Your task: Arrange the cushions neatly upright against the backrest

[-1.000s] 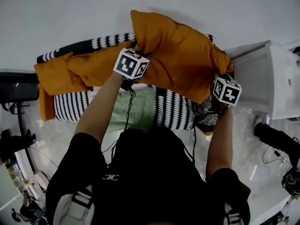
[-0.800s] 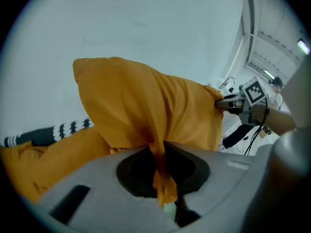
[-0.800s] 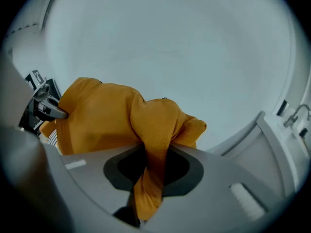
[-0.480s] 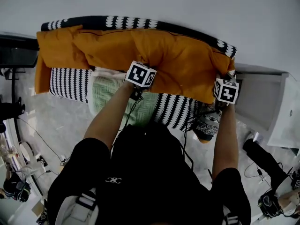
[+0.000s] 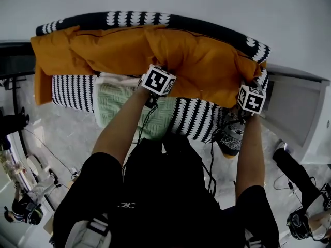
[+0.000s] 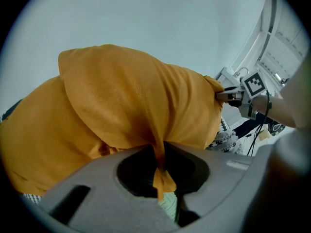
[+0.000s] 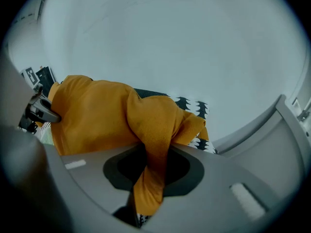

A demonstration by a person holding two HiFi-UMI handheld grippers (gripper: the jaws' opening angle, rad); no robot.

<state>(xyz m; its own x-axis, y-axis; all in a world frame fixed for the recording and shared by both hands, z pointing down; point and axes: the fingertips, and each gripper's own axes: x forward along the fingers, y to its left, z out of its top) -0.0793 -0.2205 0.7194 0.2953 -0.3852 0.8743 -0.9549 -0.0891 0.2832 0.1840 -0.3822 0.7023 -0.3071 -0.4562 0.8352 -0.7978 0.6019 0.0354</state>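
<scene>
The big soft orange cushion point(image 5: 201, 68) lies long-ways, left to right, along the back of the black-and-white striped sofa point(image 5: 75, 89). The left tongs point(image 6: 160, 169) and right tongs point(image 7: 151, 178) each pinch its cloth.

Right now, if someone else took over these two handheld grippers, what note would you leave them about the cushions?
Left gripper: shut on the right orange cushion, at its lower edge.
Right gripper: shut on the same cushion's right corner.
That cushion leans against the striped backrest. The second orange cushion sits beside it, slumped. The green knitted cushion lies flat in front.
Left to do: release, straighten the slumped one, probably stand the green one up.
</scene>
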